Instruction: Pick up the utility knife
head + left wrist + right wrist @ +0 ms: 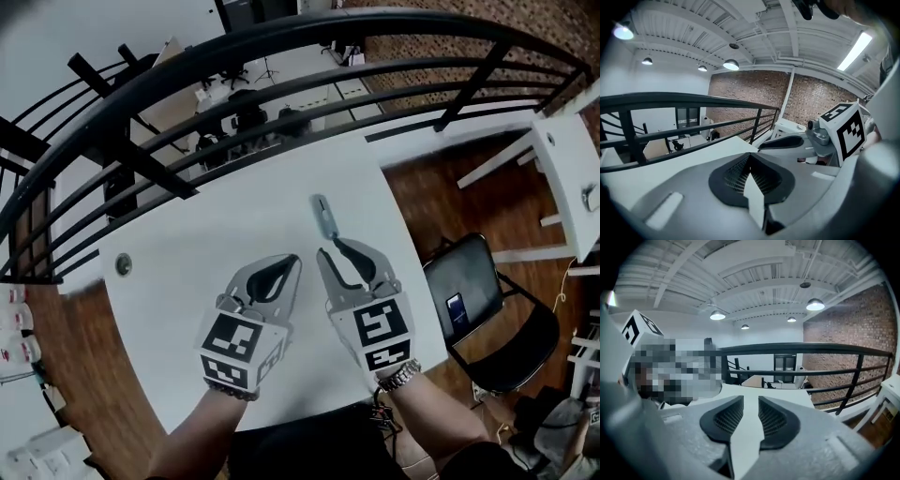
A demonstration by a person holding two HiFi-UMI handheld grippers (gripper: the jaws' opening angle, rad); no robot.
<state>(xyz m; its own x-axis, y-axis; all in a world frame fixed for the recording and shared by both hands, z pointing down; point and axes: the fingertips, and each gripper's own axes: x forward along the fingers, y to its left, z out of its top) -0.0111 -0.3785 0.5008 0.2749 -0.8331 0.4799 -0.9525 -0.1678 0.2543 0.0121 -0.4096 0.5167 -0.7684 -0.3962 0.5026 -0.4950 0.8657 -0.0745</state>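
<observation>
- The left gripper (289, 259) was closed: in the left gripper view its black pads (736, 176) met at the tips, with nothing between them.
- The right gripper (328, 247) was open: in the right gripper view its jaws stood a little apart, and only bare table (749, 427) showed in the gap.
- Both grippers hung side by side over the near half of the table (187, 281), with the jaws pointing away from the person and tilted down.
- Each one carried its marker cube at the back, the left cube (234, 347) and the right cube (382, 333).
- A watch (398, 378) sat on the right wrist.
- In the left gripper view the right cube (846, 129) showed just to the right.
- The knife (325, 217), grey and slim, lay flat on the table just ahead of the right gripper's tips and apart from them.
- It lay lengthwise away from the person, and neither gripper touched it.
- A small round disc (123, 264) sat near the table's left edge, well apart from the knife.
- A black rail (281, 56) curved along the table's far side.
- A black chair (487, 309) stood to the right of the table on the wooden floor (441, 197), with a small dark item (455, 309) on its seat.
- A brick wall (754, 93) rose beyond the rail.
</observation>
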